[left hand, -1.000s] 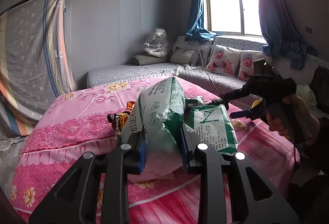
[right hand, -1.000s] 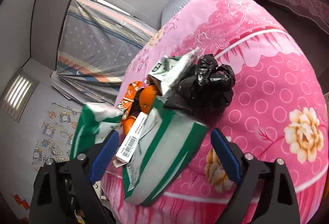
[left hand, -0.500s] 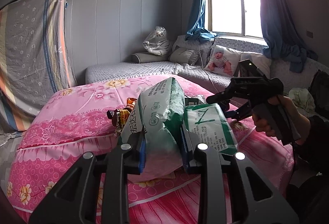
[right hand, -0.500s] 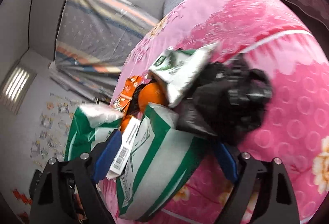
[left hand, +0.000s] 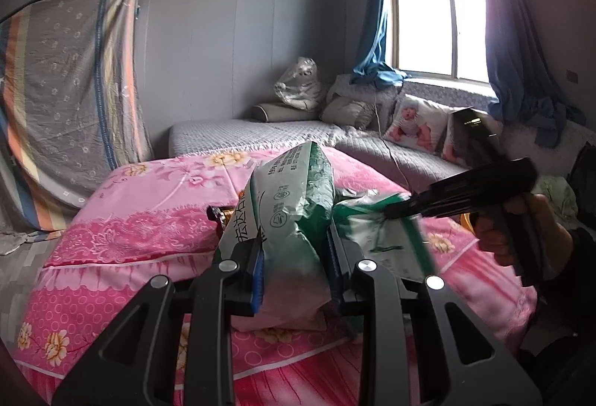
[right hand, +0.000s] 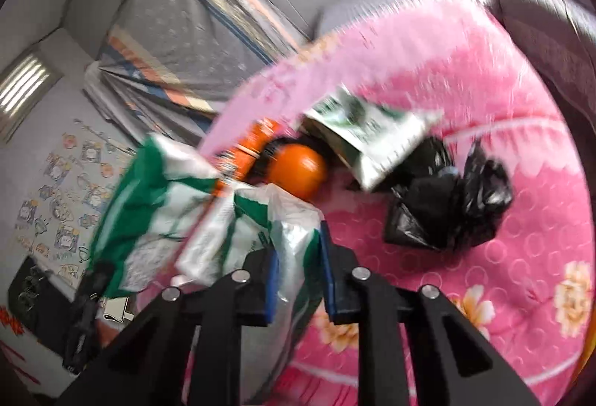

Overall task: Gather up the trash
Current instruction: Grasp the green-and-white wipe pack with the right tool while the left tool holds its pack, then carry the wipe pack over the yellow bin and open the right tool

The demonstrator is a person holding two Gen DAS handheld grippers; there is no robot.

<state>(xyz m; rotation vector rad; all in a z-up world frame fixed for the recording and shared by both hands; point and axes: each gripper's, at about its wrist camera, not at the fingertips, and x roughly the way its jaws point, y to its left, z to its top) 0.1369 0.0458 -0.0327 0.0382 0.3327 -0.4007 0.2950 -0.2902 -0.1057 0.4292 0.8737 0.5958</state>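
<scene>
My left gripper (left hand: 296,272) is shut on a puffy white and green snack bag (left hand: 294,205) and holds it upright over the pink bed. My right gripper (right hand: 298,272) is shut on the edge of a second white and green bag (right hand: 257,223), lifted off the bed; it also shows in the left wrist view (left hand: 387,238) with the right gripper (left hand: 398,210) on its top edge. On the bed lie a third green and white packet (right hand: 368,138), an orange (right hand: 298,171), an orange wrapper (right hand: 246,152) and a crumpled black plastic bag (right hand: 447,201).
The pink floral bedspread (left hand: 141,216) covers the bed. A grey sofa bed (left hand: 260,134) with pillows stands behind, under the window (left hand: 439,29). A striped mattress (left hand: 63,89) leans on the left wall.
My right gripper has closed on the second green and white bag and lifted it. The left gripper still holds its bag in the same place.
</scene>
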